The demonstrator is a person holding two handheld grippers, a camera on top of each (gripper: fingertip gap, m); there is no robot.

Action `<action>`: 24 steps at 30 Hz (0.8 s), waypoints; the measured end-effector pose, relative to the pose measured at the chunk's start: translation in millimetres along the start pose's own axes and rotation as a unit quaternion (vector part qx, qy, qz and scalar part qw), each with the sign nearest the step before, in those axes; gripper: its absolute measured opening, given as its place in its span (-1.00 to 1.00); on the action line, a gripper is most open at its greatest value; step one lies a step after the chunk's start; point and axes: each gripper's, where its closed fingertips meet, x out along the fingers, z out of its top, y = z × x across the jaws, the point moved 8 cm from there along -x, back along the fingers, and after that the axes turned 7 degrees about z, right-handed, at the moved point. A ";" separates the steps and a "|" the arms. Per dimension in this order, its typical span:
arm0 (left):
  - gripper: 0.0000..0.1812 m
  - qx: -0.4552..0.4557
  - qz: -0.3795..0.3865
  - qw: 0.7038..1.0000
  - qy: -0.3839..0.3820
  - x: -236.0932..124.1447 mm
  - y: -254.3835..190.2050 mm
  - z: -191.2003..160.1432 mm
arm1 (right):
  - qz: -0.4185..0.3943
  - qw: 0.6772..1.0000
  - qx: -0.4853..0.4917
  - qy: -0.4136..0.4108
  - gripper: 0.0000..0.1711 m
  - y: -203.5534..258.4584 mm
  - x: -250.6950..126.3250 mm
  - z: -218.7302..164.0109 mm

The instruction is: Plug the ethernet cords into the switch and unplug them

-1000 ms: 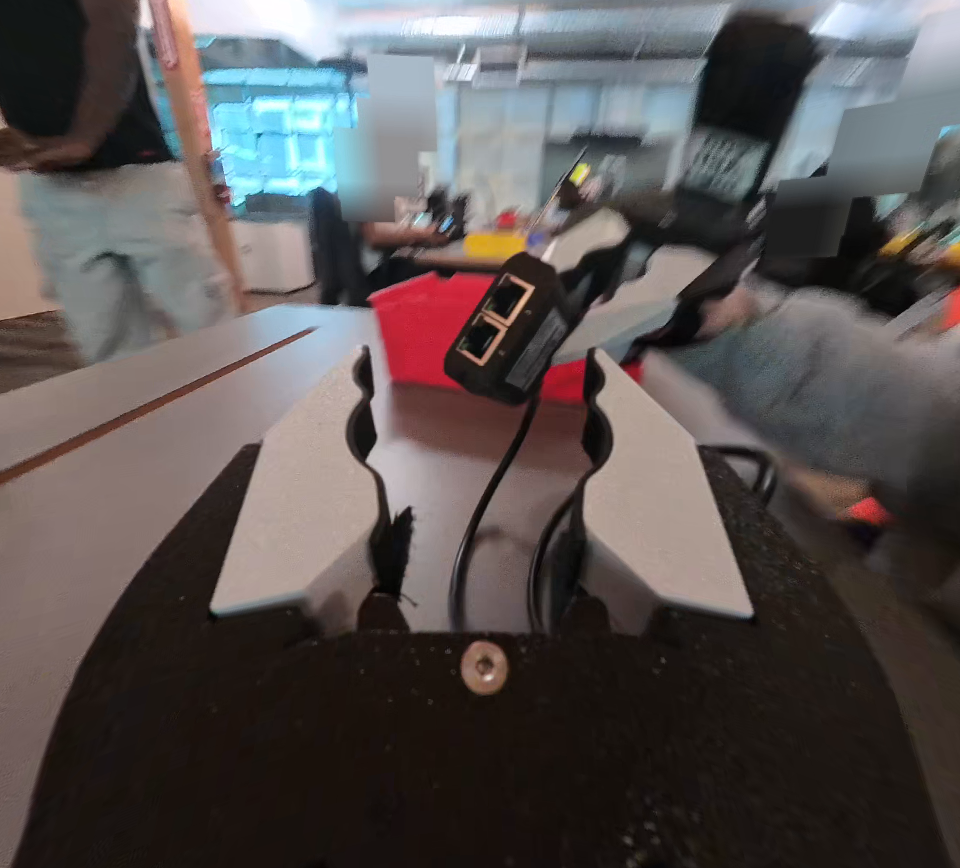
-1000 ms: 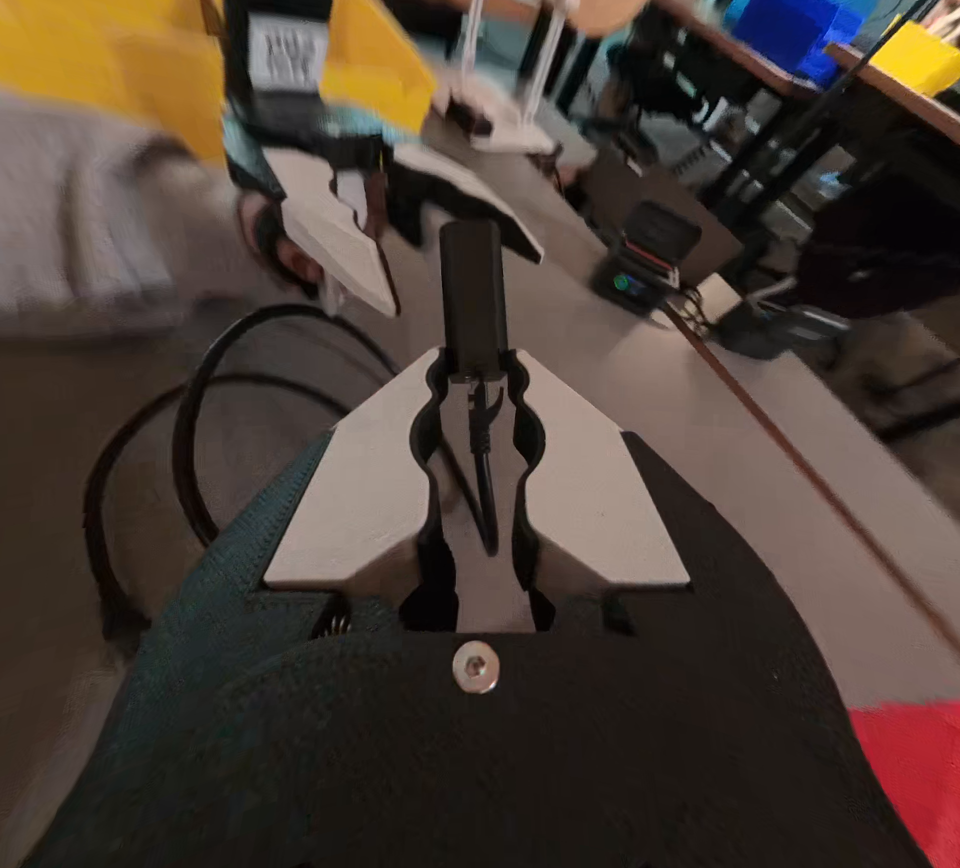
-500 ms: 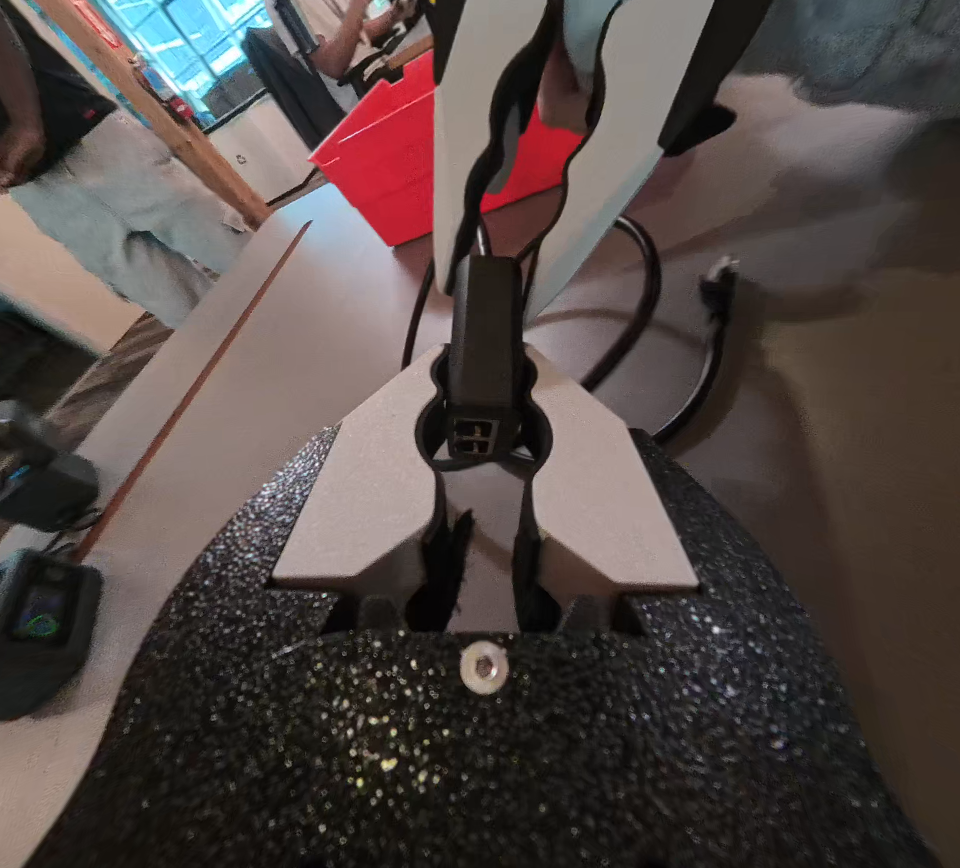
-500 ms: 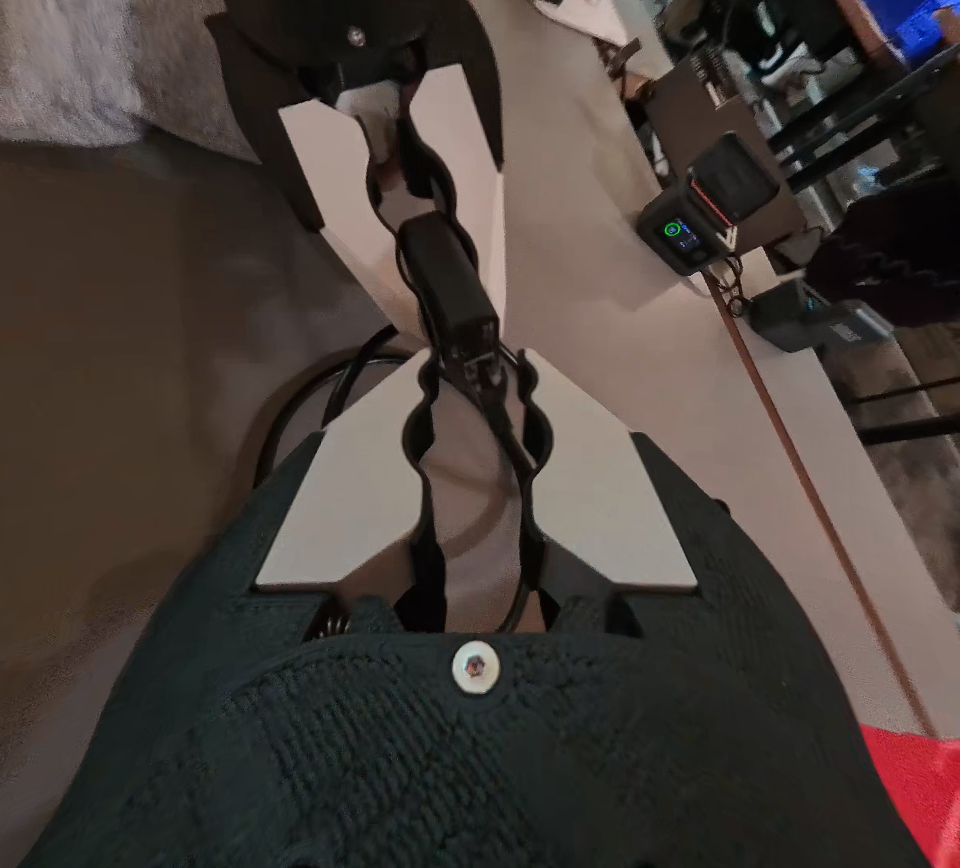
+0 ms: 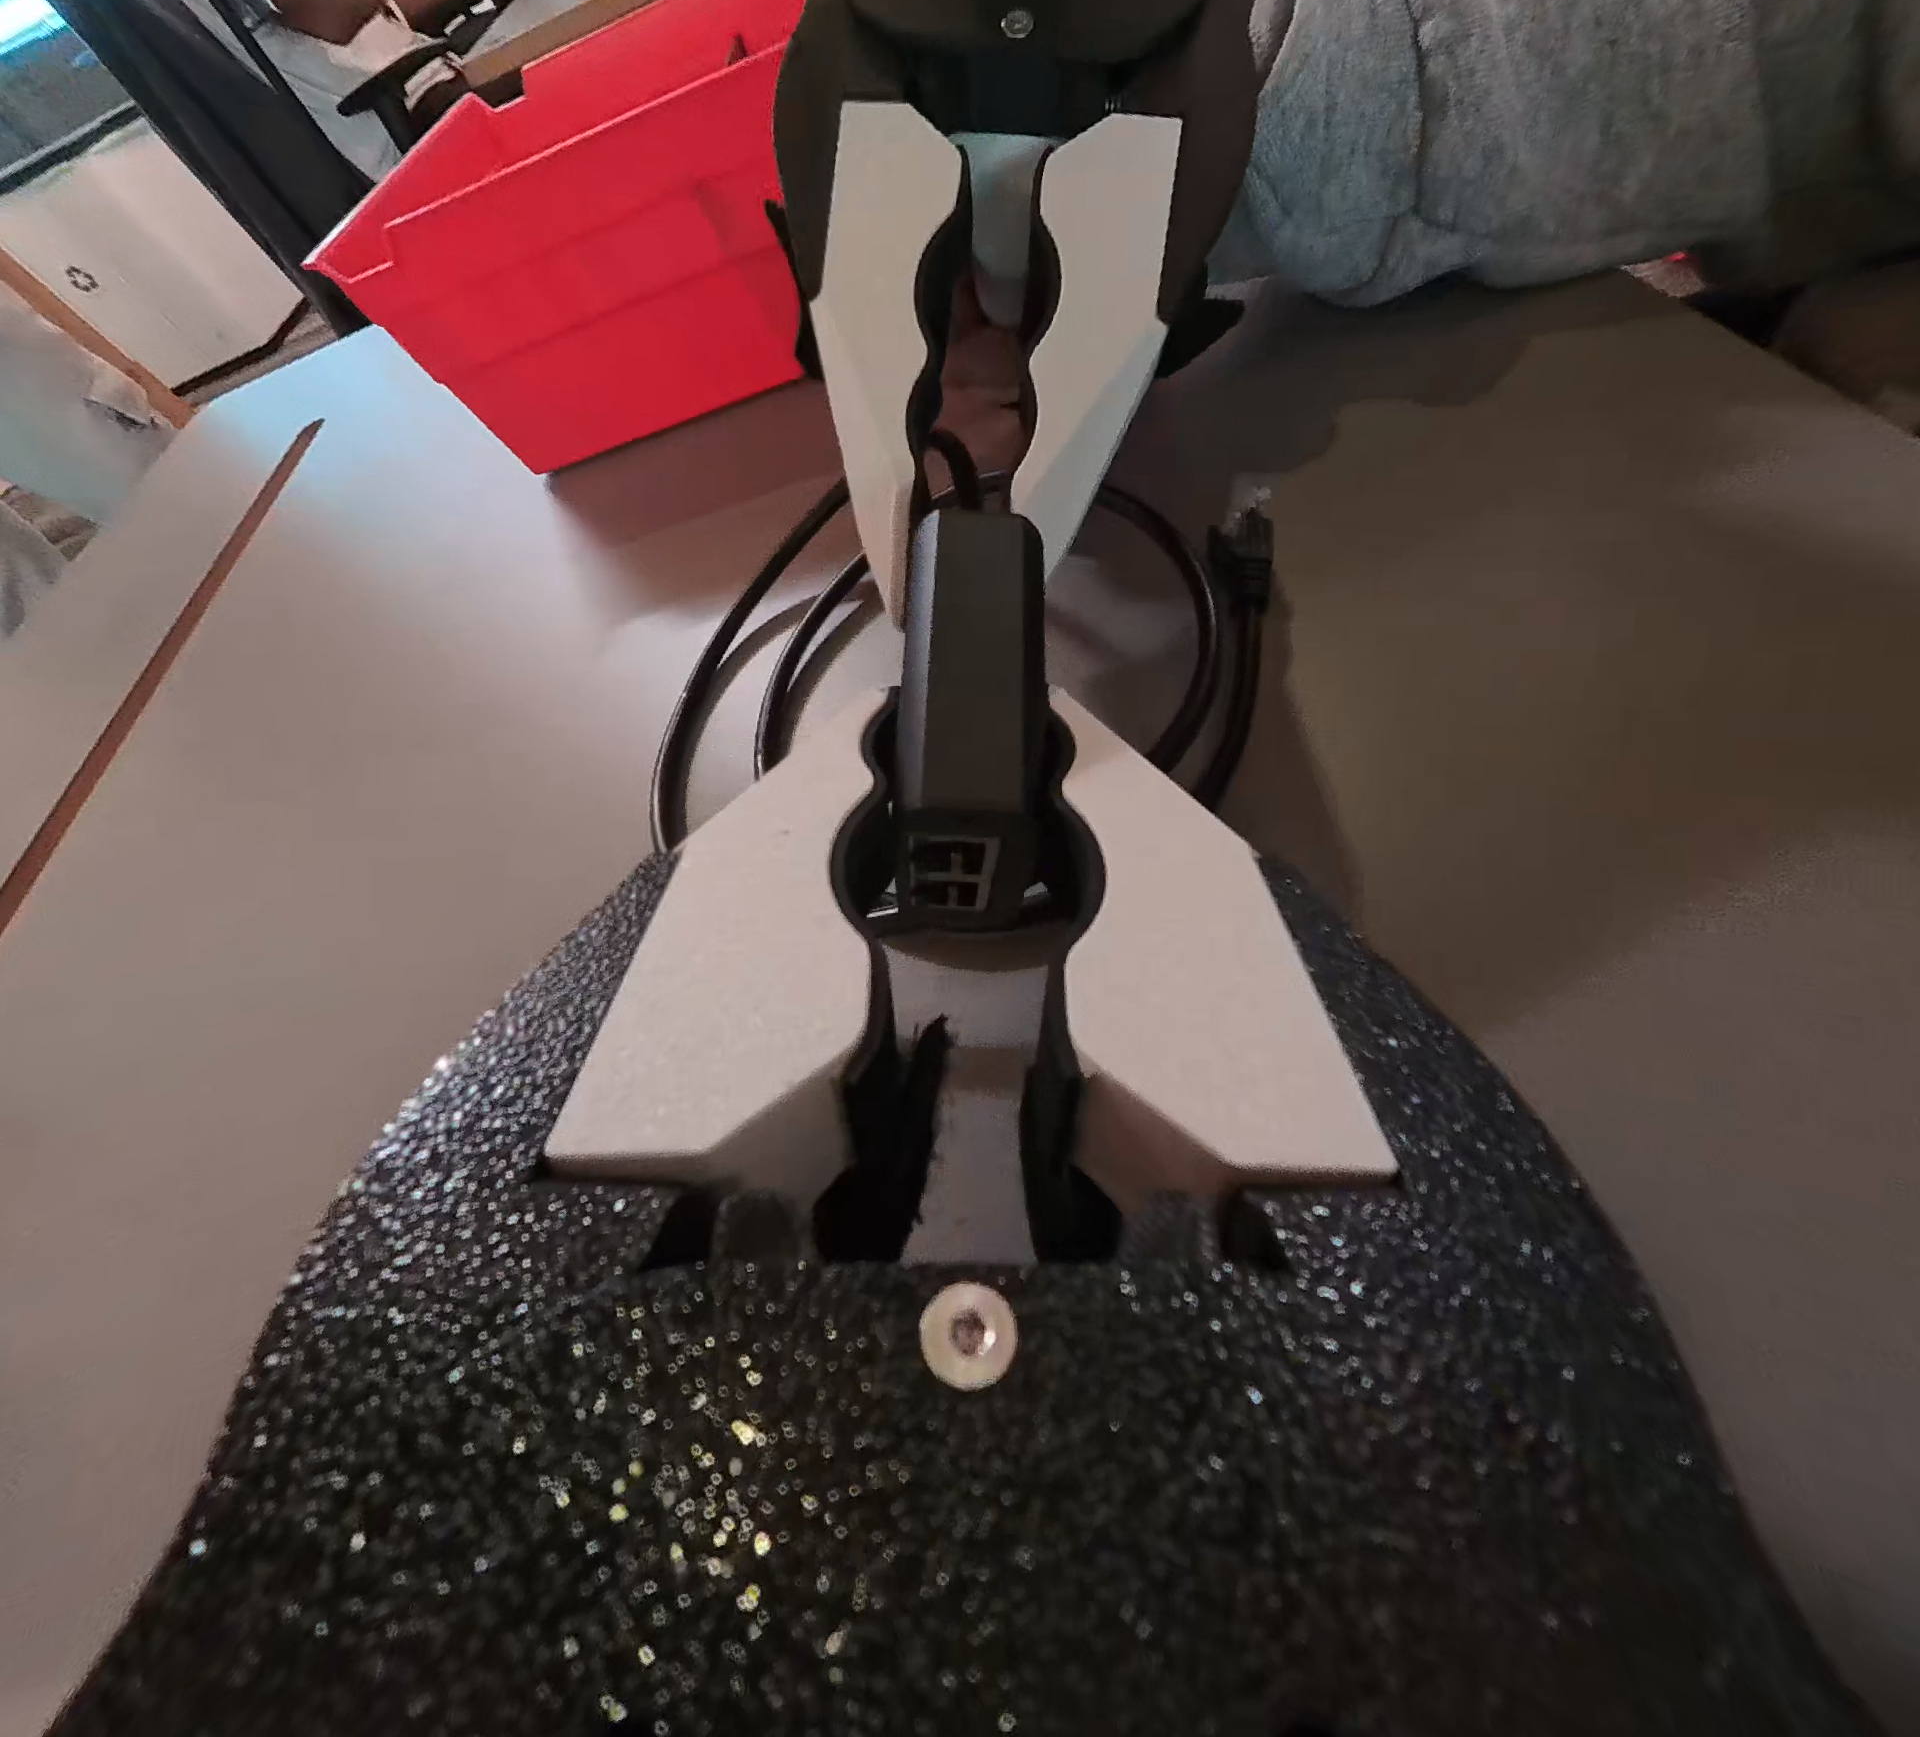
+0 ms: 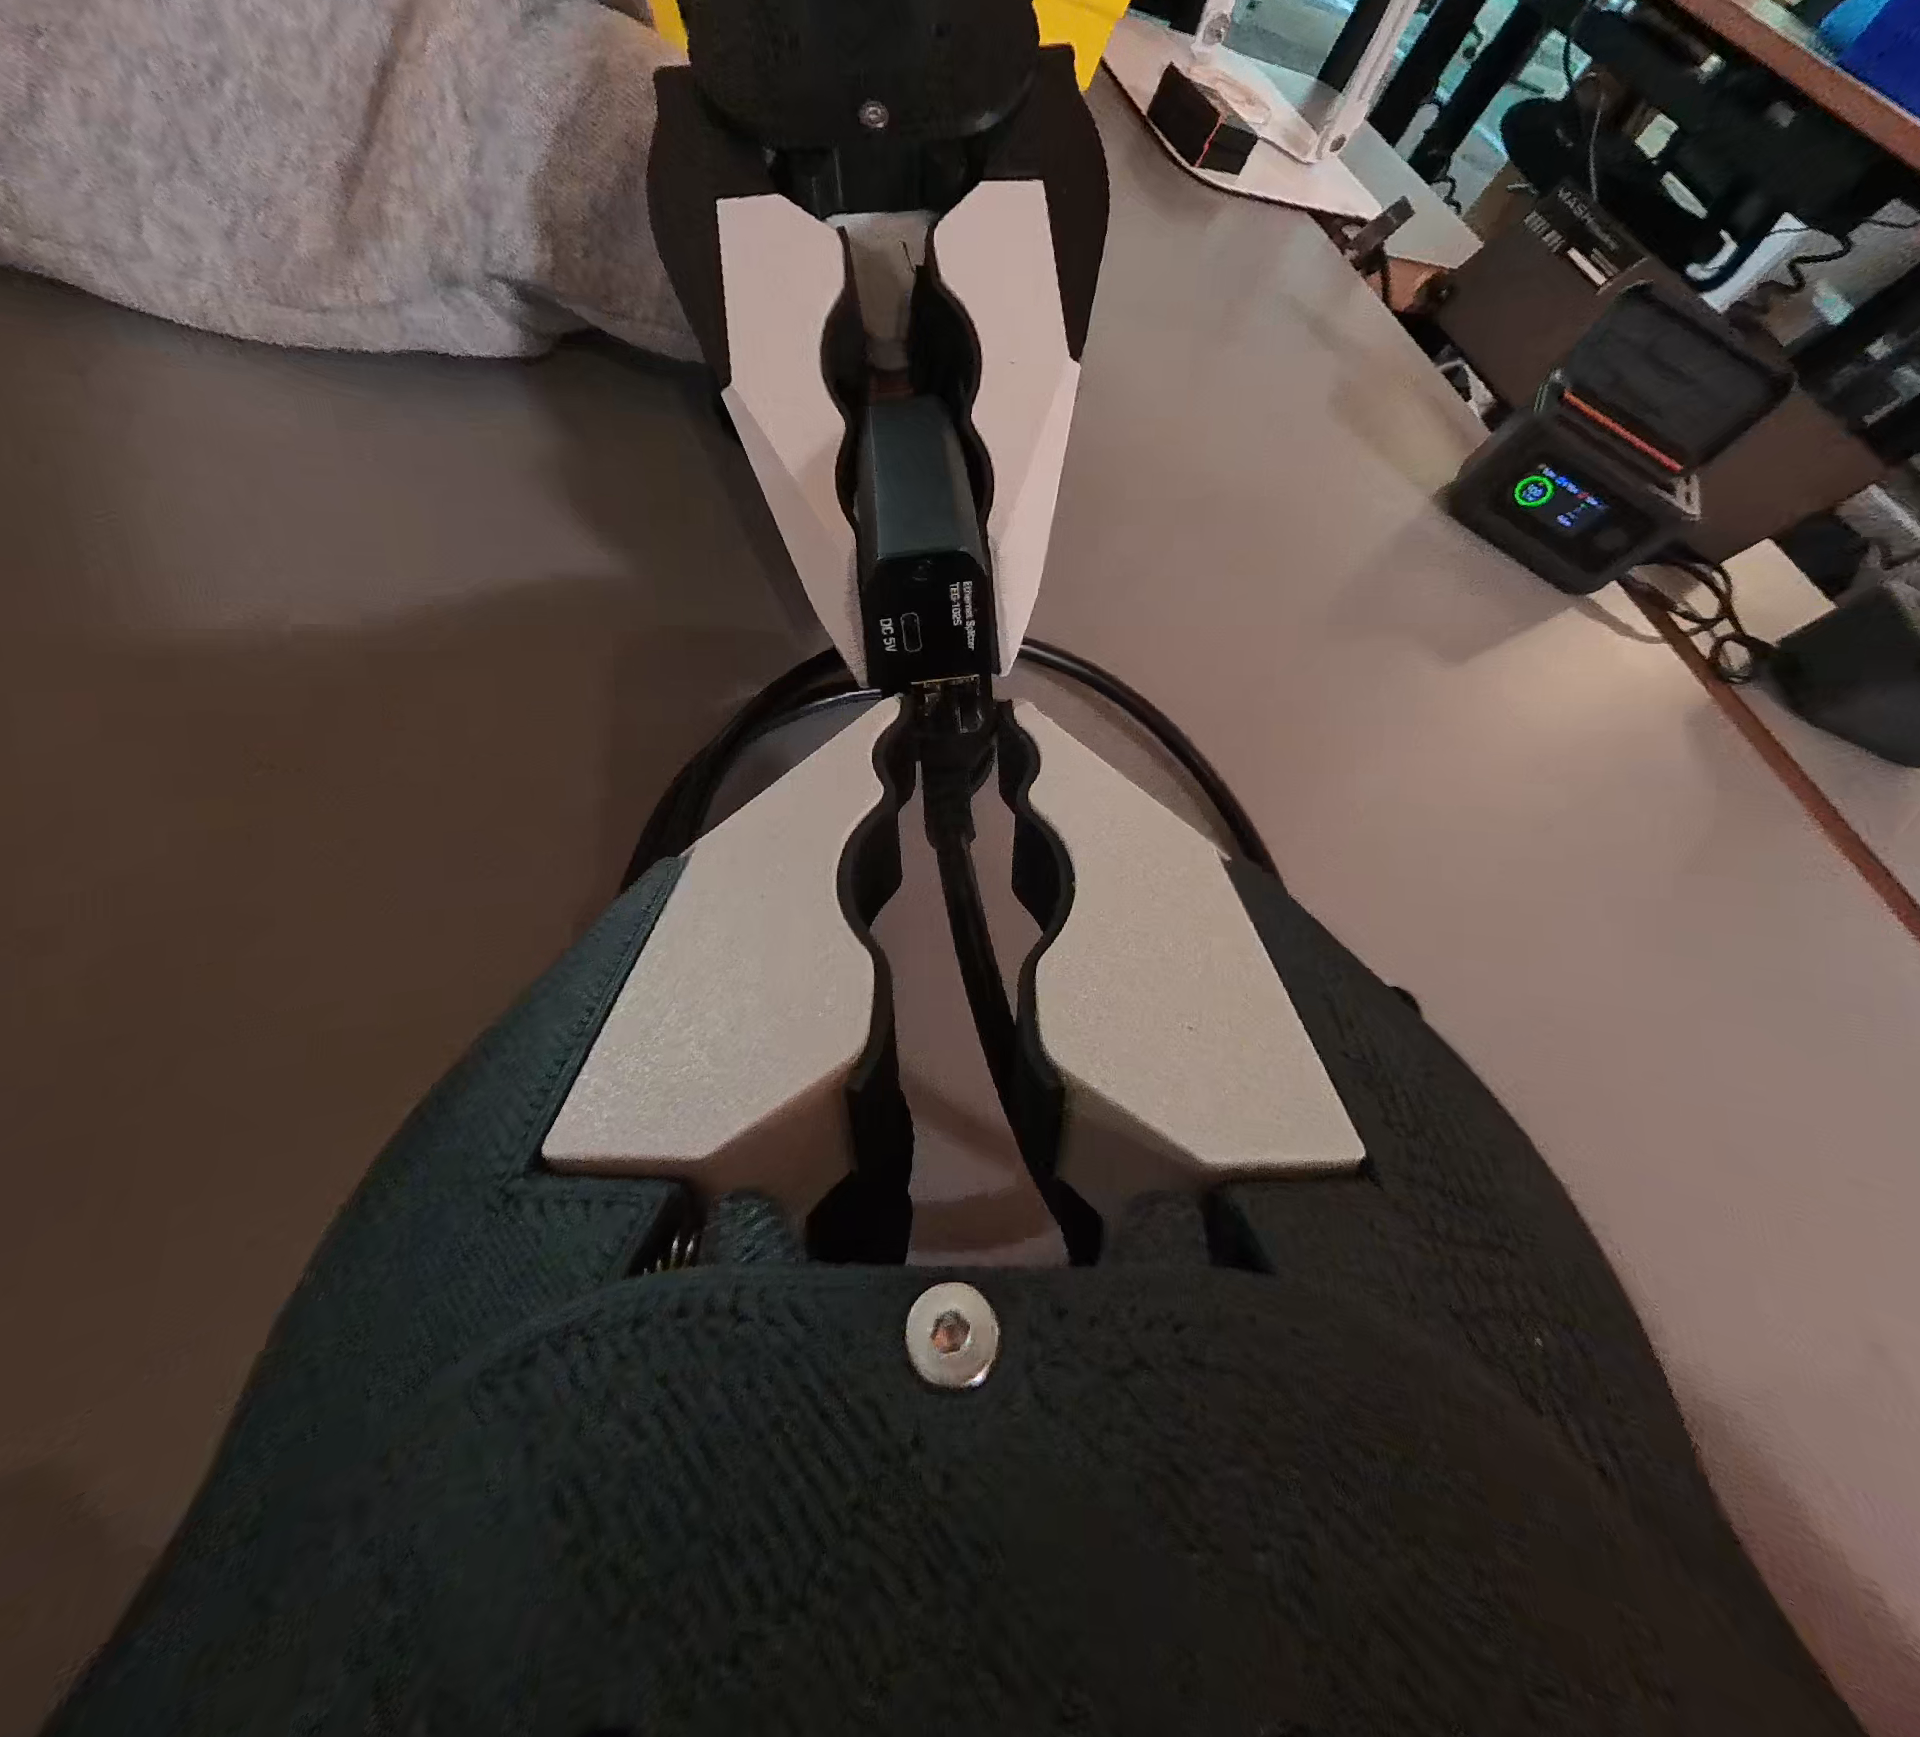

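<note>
The black switch [image 5: 971,700] hangs above the tabletop [image 5: 416,752] between the two tools, its twin ports facing the left hand-held gripper [image 5: 971,794], whose fingers are clamped on it. A second ago that gripper stood open and clear of it. The right hand-held gripper [image 6: 951,742] pinches the ethernet cord [image 6: 961,856] at its plug, seated in the switch's far end. The cord's slack loops below, beside a red bin [image 5: 582,264].

Switch [image 5: 971,700] between facing hand-held grippers, over coiled cord [image 5: 1195,648] on table [image 5: 1558,648].
</note>
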 end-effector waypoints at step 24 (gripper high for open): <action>-0.77 -0.065 -0.120 0.991 0.002 -3.9 -8.3 4.1 | 0.122 0.992 0.023 -0.032 -0.85 13.3 1.6 -2.5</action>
